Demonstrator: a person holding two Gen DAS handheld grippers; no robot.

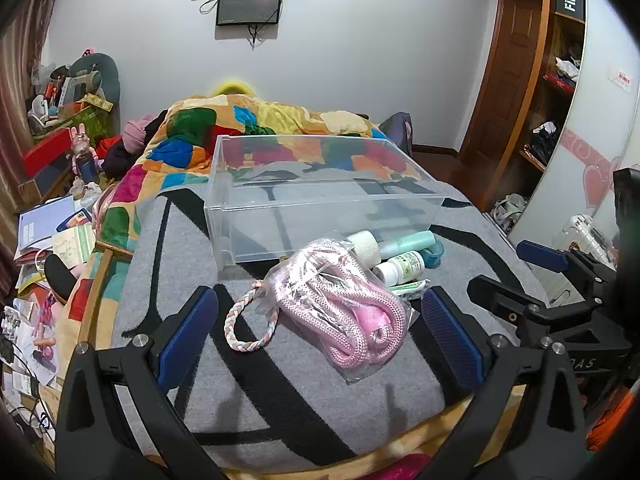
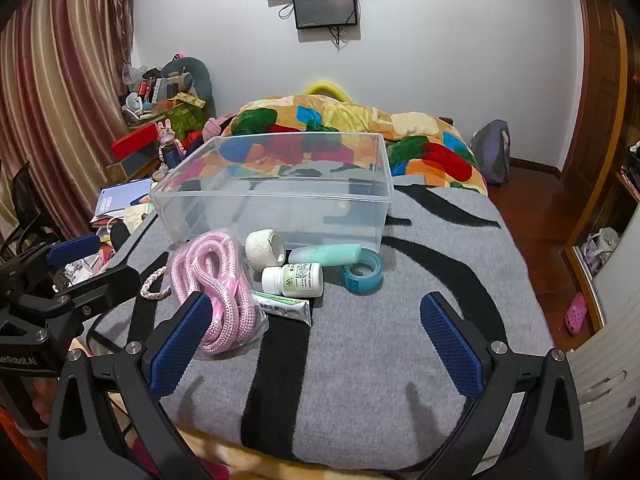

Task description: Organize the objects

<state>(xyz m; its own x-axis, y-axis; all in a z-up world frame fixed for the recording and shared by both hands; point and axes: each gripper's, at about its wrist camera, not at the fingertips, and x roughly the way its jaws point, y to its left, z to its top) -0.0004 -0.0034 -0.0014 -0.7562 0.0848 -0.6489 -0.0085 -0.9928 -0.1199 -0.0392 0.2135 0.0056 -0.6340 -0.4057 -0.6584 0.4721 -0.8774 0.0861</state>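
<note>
A clear plastic bin (image 1: 320,200) (image 2: 276,200) stands empty on the grey striped blanket. In front of it lie a bagged pink rope (image 1: 344,304) (image 2: 216,280), a braided cord loop (image 1: 248,320) (image 2: 154,284), a white bandage roll (image 2: 264,249), a teal tube (image 2: 324,254), a white pill bottle (image 2: 294,279), a teal tape roll (image 2: 362,274) and an ointment tube (image 2: 284,307). My left gripper (image 1: 316,320) is open, its fingers either side of the rope bag. My right gripper (image 2: 316,332) is open above bare blanket, just short of the items.
A multicoloured quilt (image 1: 256,124) is heaped behind the bin. Cluttered boxes and papers (image 1: 52,216) sit off the bed's left edge. A wooden door and shelves (image 1: 520,80) stand at the right. The right gripper shows in the left wrist view (image 1: 552,264).
</note>
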